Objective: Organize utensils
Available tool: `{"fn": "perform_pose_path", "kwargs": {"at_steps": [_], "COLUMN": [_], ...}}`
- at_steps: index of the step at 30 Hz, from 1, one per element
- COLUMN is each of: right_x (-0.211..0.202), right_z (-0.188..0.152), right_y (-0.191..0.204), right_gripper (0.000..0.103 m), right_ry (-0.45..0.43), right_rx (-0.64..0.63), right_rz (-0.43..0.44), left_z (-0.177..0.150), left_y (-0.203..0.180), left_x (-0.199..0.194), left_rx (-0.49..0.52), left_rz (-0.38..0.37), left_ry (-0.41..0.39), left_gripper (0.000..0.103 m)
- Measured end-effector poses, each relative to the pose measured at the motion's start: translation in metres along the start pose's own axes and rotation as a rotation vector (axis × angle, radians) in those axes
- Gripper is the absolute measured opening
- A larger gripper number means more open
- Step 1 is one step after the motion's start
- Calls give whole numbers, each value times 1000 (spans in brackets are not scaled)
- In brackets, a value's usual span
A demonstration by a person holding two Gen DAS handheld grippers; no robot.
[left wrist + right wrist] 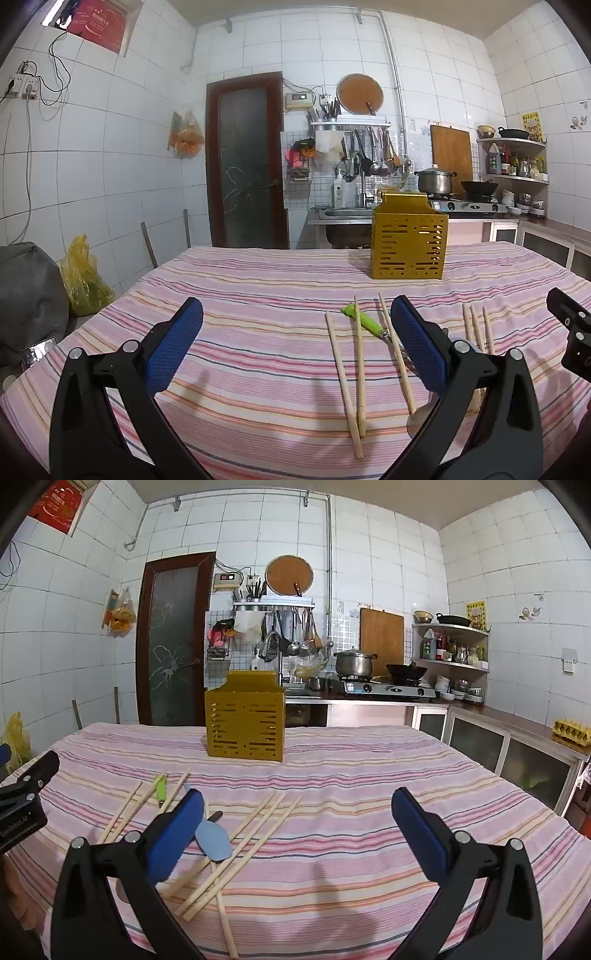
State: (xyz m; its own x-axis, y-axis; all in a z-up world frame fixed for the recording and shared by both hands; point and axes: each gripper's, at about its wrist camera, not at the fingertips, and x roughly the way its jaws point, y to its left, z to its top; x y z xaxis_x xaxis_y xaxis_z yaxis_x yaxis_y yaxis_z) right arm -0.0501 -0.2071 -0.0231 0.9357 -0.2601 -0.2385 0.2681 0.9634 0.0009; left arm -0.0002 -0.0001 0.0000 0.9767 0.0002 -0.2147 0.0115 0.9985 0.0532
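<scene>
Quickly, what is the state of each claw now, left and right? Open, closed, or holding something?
Left claw: open, holding nothing, above the striped cloth.
Right claw: open, holding nothing, chopsticks lie below it.

In our left wrist view, our left gripper's right finger hides the green-handled utensil's working end and part of the chopsticks. Our right gripper is cut off at the edge.
</scene>
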Motion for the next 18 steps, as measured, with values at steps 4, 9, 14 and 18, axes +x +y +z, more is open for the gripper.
{"fn": "perform_pose_path", "kwargs": {"at_steps": [4,9,14,18], "right_x": [0,-2,-4,-12], "right_z": [0,0,3,5], "right_y": [0,-2,0,-2], "right_gripper": [99,99,99,99], "right_ry": [-9,-12,-20,-28], "right_rx": [-2,0,-12,-23], "right_rz": [4,6,-2,-7], "left_z": [0,0,0,0], "left_y": [0,0,-4,-4], "left_x": [0,0,0,0], "left_rx": [-1,0,-1,-1], "left_rz": [-1,1,1,0], "left_ry": [2,3,4,5], "left_gripper": [98,98,98,98]}}
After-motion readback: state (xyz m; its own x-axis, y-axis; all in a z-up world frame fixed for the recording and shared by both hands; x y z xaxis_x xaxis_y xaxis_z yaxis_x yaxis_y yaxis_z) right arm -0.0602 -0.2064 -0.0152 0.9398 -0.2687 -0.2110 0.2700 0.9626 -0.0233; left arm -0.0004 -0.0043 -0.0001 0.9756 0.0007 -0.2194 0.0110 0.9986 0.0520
